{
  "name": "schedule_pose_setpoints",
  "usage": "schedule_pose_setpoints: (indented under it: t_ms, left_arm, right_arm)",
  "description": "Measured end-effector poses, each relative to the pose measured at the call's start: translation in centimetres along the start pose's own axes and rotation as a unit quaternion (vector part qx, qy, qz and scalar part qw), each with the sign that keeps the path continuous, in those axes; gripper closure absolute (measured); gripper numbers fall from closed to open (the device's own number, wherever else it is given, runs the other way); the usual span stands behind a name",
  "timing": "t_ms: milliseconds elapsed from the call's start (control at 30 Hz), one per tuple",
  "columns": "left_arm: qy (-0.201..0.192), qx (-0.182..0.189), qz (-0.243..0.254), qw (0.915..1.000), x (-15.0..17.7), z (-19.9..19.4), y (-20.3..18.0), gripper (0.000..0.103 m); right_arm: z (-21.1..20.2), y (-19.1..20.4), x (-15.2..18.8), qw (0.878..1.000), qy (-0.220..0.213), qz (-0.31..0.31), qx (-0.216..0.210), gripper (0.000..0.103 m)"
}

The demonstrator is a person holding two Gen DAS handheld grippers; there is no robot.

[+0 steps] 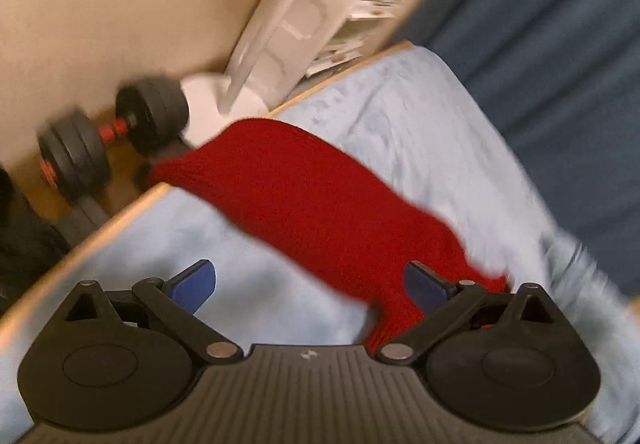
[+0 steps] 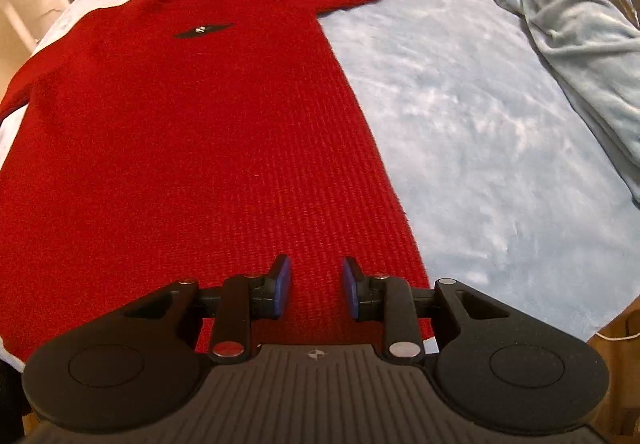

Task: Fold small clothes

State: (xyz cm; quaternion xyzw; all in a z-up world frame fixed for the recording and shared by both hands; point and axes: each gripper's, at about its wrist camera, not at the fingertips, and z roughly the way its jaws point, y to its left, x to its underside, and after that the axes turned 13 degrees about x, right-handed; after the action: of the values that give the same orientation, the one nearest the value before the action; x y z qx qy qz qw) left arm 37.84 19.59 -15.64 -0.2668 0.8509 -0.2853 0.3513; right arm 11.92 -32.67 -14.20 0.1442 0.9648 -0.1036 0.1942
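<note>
A red knit sweater [image 2: 180,124] lies flat, front up, on the pale blue bed cover [image 2: 480,124], its neck far from me and one sleeve stretched to the upper right. My right gripper [image 2: 316,284] hovers over the sweater's lower hem near its right edge. Its blue pads [image 2: 282,282] stand a narrow gap apart, and only flat red knit shows between them. In the blurred left wrist view, the other red sleeve [image 1: 320,196] runs diagonally across the bed cover [image 1: 420,116] to the bed's edge. My left gripper [image 1: 308,284] is wide open, its right pad [image 1: 426,288] over the sleeve.
A black and red dumbbell [image 1: 112,148] lies on the floor beyond the bed's edge, beside a white shelf unit [image 1: 320,4]. A crumpled pale blanket [image 2: 560,24] is heaped at the bed's far right. Dark blue fabric [image 1: 560,44] fills the upper right of the left view.
</note>
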Motion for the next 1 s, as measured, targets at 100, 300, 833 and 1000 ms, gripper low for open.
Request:
schedule_pose_setpoints:
  t_ms: [100, 300, 833, 1000]
  left_arm:
    - [0.006, 0.003, -0.062, 0.998, -2.1, 3.4, 1.6, 0.002]
    - [0.059, -0.056, -0.147, 0.9859, -3.4, 9.0, 3.5, 0.004]
    - [0.022, 0.091, 0.4, 0.9119, 14.5, 3.8, -24.9, 0.087]
    - [0.223, 0.082, 0.479, 0.8454, 26.2, 6.2, -20.5, 0.057]
  right_arm:
    - [1.2, 0.3, -0.6, 1.0, 0.008, -0.002, 0.0, 0.073]
    - [3.1, 1.2, -1.9, 1.0, 0.01, -0.016, -0.007, 0.073]
    - [2.4, 1.4, -1.6, 0.999, -0.006, -0.035, -0.028, 0.073]
    - [2.2, 0.5, -1.8, 0.999, -0.015, -0.029, -0.028, 0.073]
